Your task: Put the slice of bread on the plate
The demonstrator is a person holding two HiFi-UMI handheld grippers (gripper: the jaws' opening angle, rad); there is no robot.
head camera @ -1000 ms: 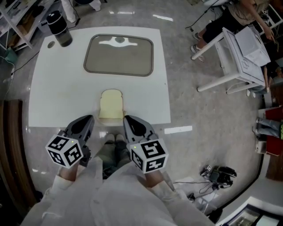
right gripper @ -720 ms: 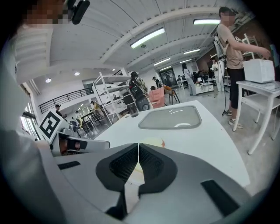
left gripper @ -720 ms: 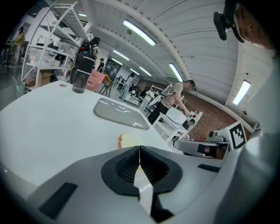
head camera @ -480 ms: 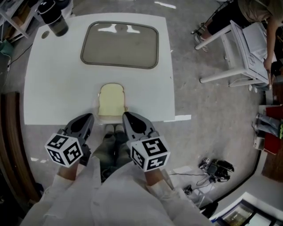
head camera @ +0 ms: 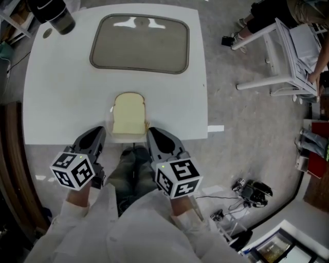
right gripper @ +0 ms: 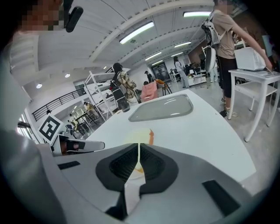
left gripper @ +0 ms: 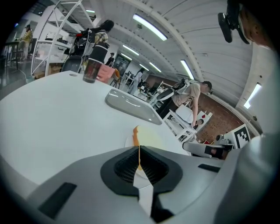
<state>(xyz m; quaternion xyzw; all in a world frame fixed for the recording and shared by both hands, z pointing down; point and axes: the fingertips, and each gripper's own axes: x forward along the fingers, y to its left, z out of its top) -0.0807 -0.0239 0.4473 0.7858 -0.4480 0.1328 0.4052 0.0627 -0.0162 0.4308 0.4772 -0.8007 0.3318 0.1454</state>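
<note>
A pale slice of bread [head camera: 128, 113] lies flat near the front edge of the white table [head camera: 67, 97], on a small white plate [head camera: 111, 110] whose rim barely shows around it. My left gripper [head camera: 97, 133] and right gripper [head camera: 153, 135] hover just off the table's front edge, either side of the bread's near end. Both are shut with nothing between the jaws. In the left gripper view the bread [left gripper: 148, 139] lies just beyond the shut left gripper [left gripper: 139, 151]. The right gripper view shows the bread [right gripper: 139, 135] ahead of the shut right gripper [right gripper: 139, 148].
A large grey tray [head camera: 140, 43] lies at the table's far side. A dark tumbler [head camera: 51, 13] stands at the far left corner. A white stand [head camera: 285, 56] and a seated person are to the right. Cables [head camera: 252, 191] lie on the floor.
The head view has shifted forward, so the table and bread sit closer to the grippers. Both grippers stay shut and side by side.
</note>
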